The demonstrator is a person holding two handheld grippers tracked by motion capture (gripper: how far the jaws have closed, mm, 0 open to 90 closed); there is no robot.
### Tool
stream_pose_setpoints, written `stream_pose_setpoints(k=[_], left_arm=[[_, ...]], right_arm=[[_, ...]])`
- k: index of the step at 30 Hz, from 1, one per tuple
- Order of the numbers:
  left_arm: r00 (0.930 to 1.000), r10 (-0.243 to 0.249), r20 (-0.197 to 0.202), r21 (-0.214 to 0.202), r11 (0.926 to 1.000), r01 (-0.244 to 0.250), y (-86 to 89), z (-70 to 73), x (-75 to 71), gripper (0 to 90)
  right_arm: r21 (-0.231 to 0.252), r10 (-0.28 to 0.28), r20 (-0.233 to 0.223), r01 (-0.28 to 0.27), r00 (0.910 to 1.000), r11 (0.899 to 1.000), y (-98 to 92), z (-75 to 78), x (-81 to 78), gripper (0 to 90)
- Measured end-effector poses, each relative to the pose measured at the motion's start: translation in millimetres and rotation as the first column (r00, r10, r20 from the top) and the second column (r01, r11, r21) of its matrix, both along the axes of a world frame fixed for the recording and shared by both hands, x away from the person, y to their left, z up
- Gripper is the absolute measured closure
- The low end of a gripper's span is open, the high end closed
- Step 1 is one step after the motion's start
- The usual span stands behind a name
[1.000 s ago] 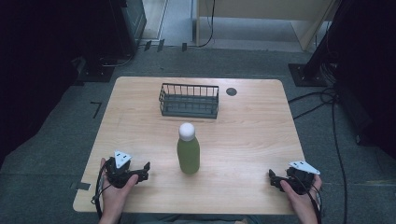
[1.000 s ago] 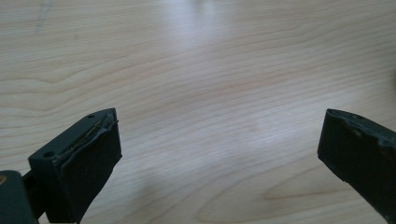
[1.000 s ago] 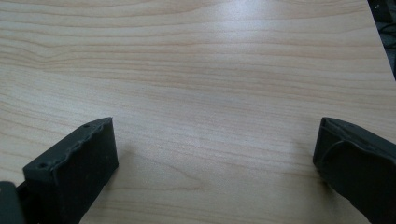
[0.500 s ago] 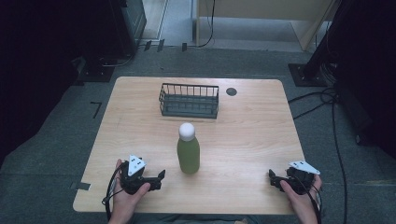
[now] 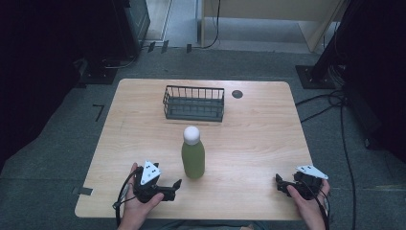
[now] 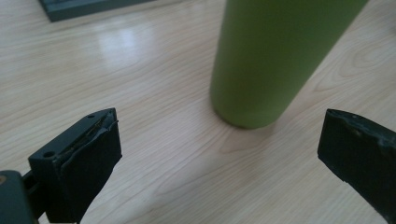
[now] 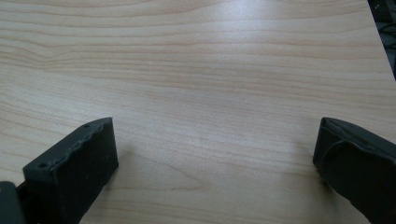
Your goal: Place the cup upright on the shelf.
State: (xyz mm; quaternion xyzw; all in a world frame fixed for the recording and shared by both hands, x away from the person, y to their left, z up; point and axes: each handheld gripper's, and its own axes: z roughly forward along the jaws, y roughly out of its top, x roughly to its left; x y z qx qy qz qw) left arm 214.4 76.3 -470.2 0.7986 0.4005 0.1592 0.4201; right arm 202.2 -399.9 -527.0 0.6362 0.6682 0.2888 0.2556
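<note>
Near table [image 5: 258, 143] front | left claw [image 5: 174, 186] wide open, empty, moved toward green bottle [image 5: 193, 158] | right claw [image 5: 280, 182] open, idle | grasp likely next

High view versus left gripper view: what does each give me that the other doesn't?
High view alone: the green bottle's white cap, the whole wire basket behind it, the right hand-held gripper near the table's right front corner, and the floor around the table.

Left gripper view alone: the left hand-held gripper from close up, jaws wide open, the gap aimed near the bottle's base.

Both: the green bottle standing upright on the wooden table, ungripped.
</note>
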Motion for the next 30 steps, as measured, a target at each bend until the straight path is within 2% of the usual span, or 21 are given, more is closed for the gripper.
stream_pose_setpoints(k=[4,5,11,20,21,23,30], left_arm=[[0.9995,-0.031,0.009,0.009,0.9995,0.031,-9.9,3.7,-0.8,0.0],[0.9988,-0.045,0.018,0.013,0.9989,0.045,-17.2,6.5,-0.5,0.0],[0.9976,-0.054,0.042,0.001,0.9985,0.054,-35.2,15.6,3.6,0.0],[0.9961,-0.031,0.083,-0.007,0.9995,0.031,-41.6,30.9,13.3,2.1],[0.9961,-0.031,0.083,-0.007,0.9995,0.031,-41.6,30.9,13.3,4.0],[0.9956,-0.027,0.089,-0.034,0.999,0.03,-41.2,37.7,17.2,5.1],[0.9952,-0.042,0.089,-0.046,0.9979,0.046,-51.3,45.6,25.5,7.9]], right_arm=[[0.0,0.0,0.0,0.0,1.0,1.0,0.0,0.0,0.0,0.0],[0.0,0.0,0.0,0.0,1.0,1.0,0.0,0.0,0.0,0.0],[0.0,0.0,0.0,0.0,1.0,1.0,0.0,0.0,0.0,0.0],[0.0,0.0,0.0,0.0,1.0,1.0,0.0,0.0,0.0,0.0],[0.0,0.0,0.0,0.0,1.0,1.0,0.0,0.0,0.0,0.0],[0.0,0.0,0.0,0.0,1.0,1.0,0.0,0.0,0.0,0.0],[0.0,0.0,0.0,0.0,1.0,1.0,0.0,0.0,0.0,0.0]])
